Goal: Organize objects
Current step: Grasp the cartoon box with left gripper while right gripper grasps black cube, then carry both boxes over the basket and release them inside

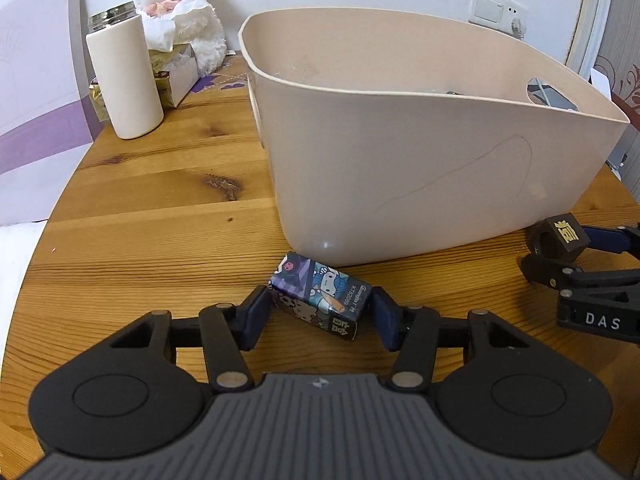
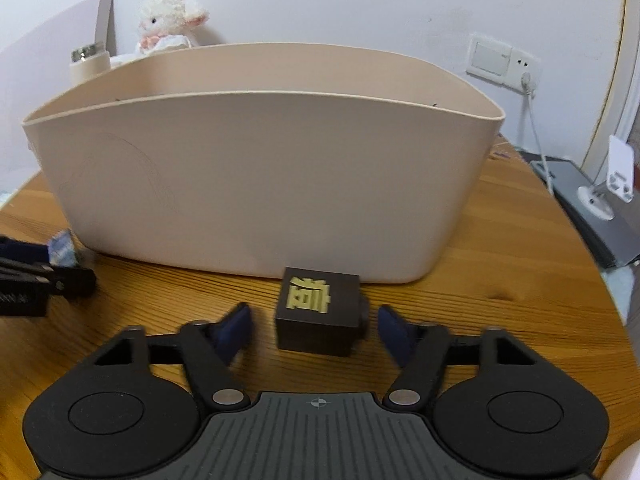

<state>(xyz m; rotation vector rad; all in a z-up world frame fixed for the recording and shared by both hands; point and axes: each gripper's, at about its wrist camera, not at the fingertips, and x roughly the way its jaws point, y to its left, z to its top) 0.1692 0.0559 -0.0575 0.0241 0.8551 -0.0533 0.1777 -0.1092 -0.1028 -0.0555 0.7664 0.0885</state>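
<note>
A small cartoon-printed box (image 1: 320,297) lies on the wooden table in front of a beige plastic bin (image 1: 420,160). My left gripper (image 1: 320,312) is open, its blue pads on either side of the box with small gaps. A dark cube with a gold character (image 2: 318,312) sits on the table before the bin (image 2: 260,184). My right gripper (image 2: 314,330) is open around the cube, pads apart from it. The right gripper (image 1: 568,256) and cube (image 1: 560,234) also show in the left wrist view. The cartoon box shows small at the left in the right wrist view (image 2: 62,248).
A cream tumbler (image 1: 124,76), a tissue box (image 1: 176,68) and a plush lamb (image 1: 184,4) stand at the table's back left. A wall socket with a cable (image 2: 524,76) and a grey device (image 2: 592,208) are at the right. The round table's edge (image 2: 592,256) curves close by.
</note>
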